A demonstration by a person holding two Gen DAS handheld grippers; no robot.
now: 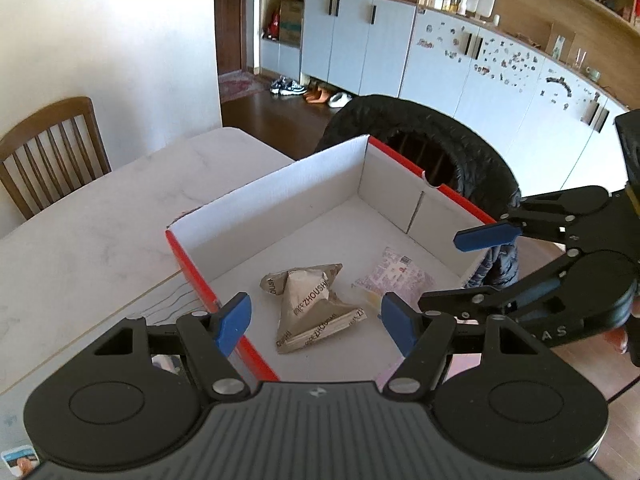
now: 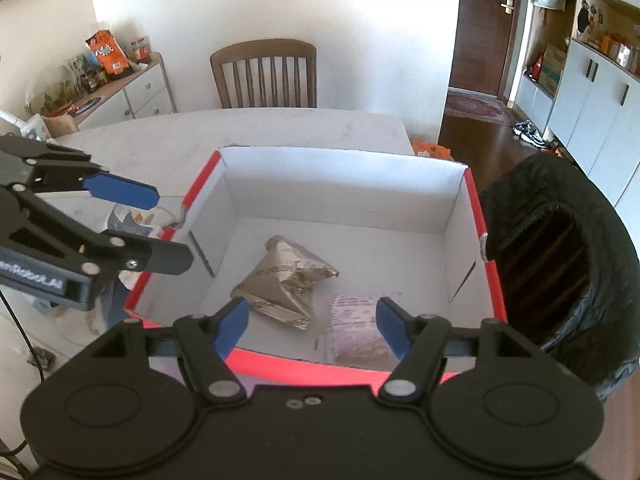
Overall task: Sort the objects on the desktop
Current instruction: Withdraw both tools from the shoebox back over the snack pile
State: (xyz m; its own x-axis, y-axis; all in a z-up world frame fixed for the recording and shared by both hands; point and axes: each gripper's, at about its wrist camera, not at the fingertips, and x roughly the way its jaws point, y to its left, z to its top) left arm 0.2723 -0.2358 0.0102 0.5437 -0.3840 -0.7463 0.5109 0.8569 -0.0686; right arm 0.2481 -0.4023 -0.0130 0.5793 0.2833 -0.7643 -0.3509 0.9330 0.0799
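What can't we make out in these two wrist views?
- Pink packet, right wrist view: near end hidden behind the box rim and the right gripper.
- Items left of the box, right wrist view: mostly covered by the left gripper.
- Print on the crumpled tan wrapper, left wrist view: creased, partly unreadable.
- Picture card, left wrist view: cut off by the frame's corner.

A wooden chair point(image 2: 264, 74) sits at the far side of the pale counter point(image 2: 160, 136), against the white wall. A sideboard point(image 2: 132, 92) to the left carries an orange snack bag point(image 2: 106, 54) and jars. A dark door point(image 2: 486, 28) stands right, shoes point(image 1: 288, 87) on the wood floor below grey-blue cupboards point(image 1: 360, 36). A black padded jacket point(image 1: 452, 148) drapes a nearer chair.
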